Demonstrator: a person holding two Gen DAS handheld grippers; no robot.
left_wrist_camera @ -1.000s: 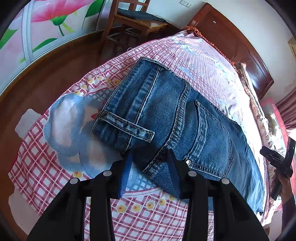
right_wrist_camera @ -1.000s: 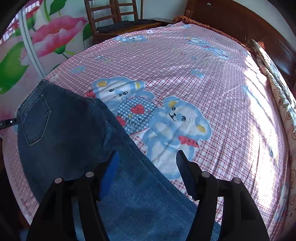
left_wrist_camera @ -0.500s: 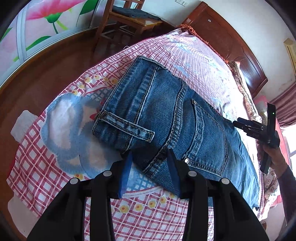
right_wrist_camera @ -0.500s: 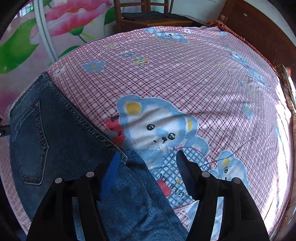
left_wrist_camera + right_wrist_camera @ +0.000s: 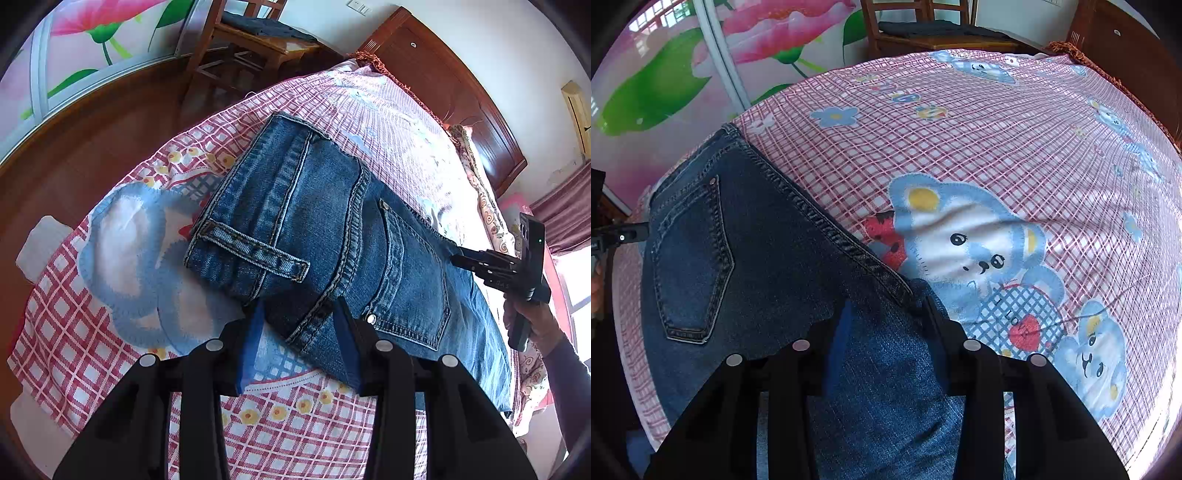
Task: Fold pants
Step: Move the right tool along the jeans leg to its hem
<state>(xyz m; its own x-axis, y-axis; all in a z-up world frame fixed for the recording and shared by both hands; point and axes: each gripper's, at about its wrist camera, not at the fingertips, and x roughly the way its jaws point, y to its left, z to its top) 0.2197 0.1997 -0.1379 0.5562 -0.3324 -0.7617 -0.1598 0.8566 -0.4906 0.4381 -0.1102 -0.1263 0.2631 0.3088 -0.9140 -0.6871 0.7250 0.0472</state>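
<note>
Blue denim pants (image 5: 332, 236) lie flat on the bed, folded lengthwise, back pocket up, waistband toward the bed's foot. My left gripper (image 5: 297, 332) is open just above the crotch corner of the pants, holding nothing. My right gripper (image 5: 886, 332) is open and empty, hovering over the pants (image 5: 746, 258) near the crotch seam; it also shows in the left wrist view (image 5: 480, 264) over the leg part. The left gripper's tip shows at the left edge of the right wrist view (image 5: 620, 236).
The bed has a pink checked sheet with blue bear prints (image 5: 979, 240). A dark wooden headboard (image 5: 443, 81) stands at the far end. A wooden chair (image 5: 258, 40) with dark cloth on it stands beside the bed. Wooden floor (image 5: 92, 147) lies to the left.
My right gripper has moved along the pants from the leg part toward the seat and crotch. My left gripper has stayed nearly still over the crotch corner. Both stay open.
</note>
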